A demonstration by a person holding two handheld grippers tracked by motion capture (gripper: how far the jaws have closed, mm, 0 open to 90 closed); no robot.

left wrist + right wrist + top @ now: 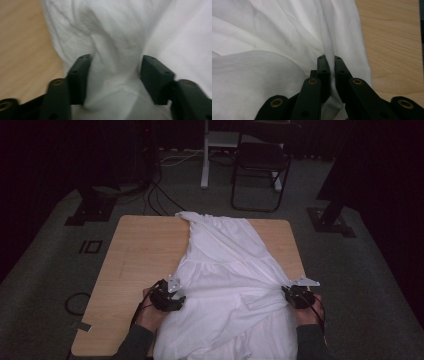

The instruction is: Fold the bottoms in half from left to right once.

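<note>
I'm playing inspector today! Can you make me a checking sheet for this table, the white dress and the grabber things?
Surface: wooden table, bare wood at the left of the cloth.
Job's things: white dress, spread from the far edge to the near edge, rumpled and creased.
Clutter: nothing seen.
Grippers: left gripper has jaws apart with a bunch of cloth between them, pads not pressing; right gripper is pinched shut on a fold at the dress's right edge.
Cables: a cable trails from the left gripper; more cables lie on the floor.
Surroundings: grey carpet, folding chair, dark stands.
</note>
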